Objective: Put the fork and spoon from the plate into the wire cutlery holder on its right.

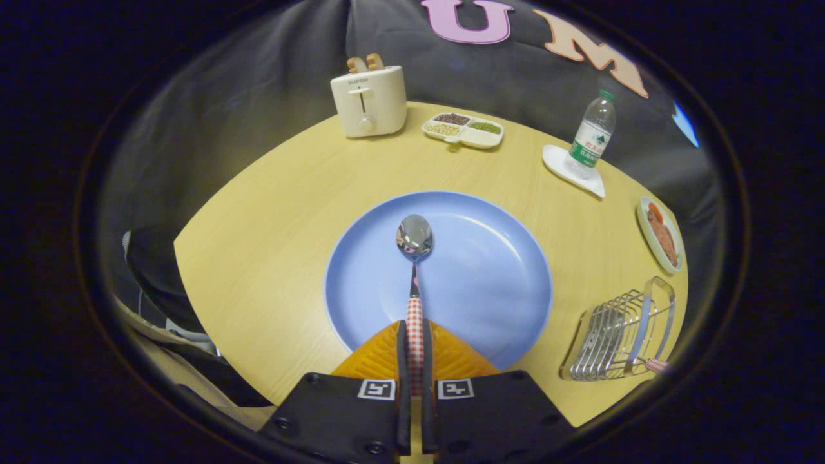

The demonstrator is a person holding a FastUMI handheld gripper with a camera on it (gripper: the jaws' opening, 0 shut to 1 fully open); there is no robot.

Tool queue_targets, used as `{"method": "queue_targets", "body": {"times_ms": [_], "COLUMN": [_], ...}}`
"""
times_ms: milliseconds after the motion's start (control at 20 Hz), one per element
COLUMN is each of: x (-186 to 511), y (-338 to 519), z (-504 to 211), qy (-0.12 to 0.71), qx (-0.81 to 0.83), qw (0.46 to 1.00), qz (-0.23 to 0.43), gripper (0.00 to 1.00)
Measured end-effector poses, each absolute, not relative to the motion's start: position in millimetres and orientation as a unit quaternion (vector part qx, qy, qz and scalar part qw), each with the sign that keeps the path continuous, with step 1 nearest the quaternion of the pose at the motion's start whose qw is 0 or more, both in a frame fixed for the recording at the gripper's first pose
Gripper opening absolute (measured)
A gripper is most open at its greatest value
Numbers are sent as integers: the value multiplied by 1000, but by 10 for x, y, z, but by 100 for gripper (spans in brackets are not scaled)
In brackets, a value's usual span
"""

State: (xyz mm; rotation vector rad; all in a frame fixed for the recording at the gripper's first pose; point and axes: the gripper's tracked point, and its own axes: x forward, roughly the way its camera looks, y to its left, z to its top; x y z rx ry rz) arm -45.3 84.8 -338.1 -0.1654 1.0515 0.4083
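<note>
Gripper (413,351) clenching spoon (414,258) by its checked handle over plate (509,309) — risking bowl swinging, snagging wires of cutlery holder (615,338) at lower right.

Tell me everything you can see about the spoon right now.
The spoon has a shiny metal bowl, a thin neck and a red-and-white checked handle. It points straight ahead over the blue plate; whether its bowl touches the plate is unclear. The tongs are shut on its handle, one finger on each side.
</note>
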Motion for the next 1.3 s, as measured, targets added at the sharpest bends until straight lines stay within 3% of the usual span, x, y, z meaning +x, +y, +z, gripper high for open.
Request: {"method": "queue_targets", "body": {"times_ms": [450,1300], "x": [-410,-374], "y": [444,-757], "z": [-2849,-2164], "qy": [515,565], "qx": [-113,-169], "qw": [824,788], "qz": [207,175], "gripper": [10,10]}}
